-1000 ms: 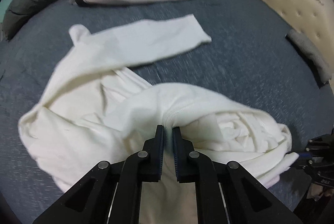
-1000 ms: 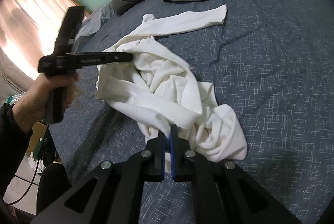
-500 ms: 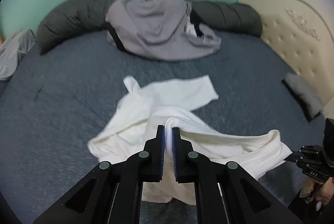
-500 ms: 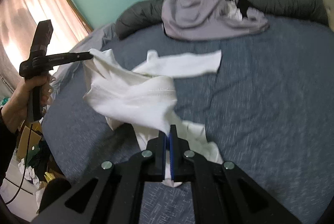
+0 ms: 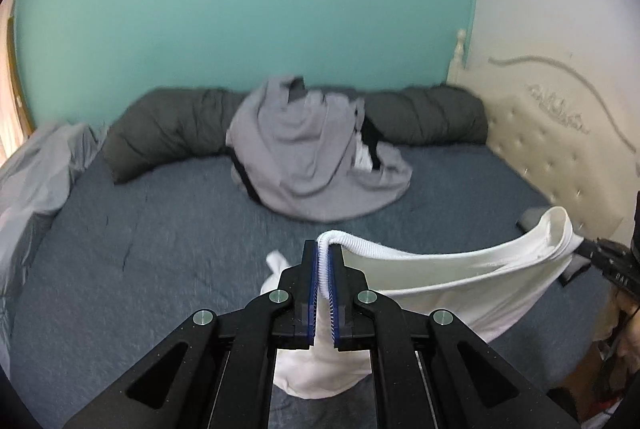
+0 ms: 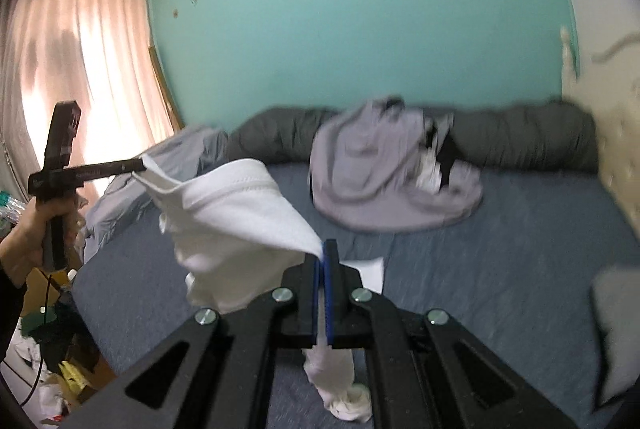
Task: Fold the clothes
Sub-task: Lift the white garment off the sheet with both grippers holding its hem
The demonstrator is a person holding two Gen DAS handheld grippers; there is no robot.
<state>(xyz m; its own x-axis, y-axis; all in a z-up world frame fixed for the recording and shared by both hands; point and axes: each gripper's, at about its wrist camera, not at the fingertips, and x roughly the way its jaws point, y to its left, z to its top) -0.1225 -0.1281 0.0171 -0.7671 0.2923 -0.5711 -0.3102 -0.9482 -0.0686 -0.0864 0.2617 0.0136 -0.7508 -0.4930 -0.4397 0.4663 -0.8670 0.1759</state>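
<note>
Over the blue bed, the white top is hanging in the air, stretched between the two tools. Left gripper is pinched tight on the ribbed edge of it, and the right gripper is clamped on another bit of edge, with fabric trailing out below its jaws. From the right wrist cam you can see the person's left hand holding its tool up high, and the cloth sags in a loose swag between the two pinch points. Part of the garment looks like it's touching the bedding, hard to be sure with the blur.

Progress-wise? I'd say barely started. Nothing on this piece is folded yet; it's bunched and twisted, so it probably needs a shake-out and laying flat first. Meanwhile the grey garment is crumpled in a heap against the dark bolster at the far end, untouched. So at least two items left to do.
</note>
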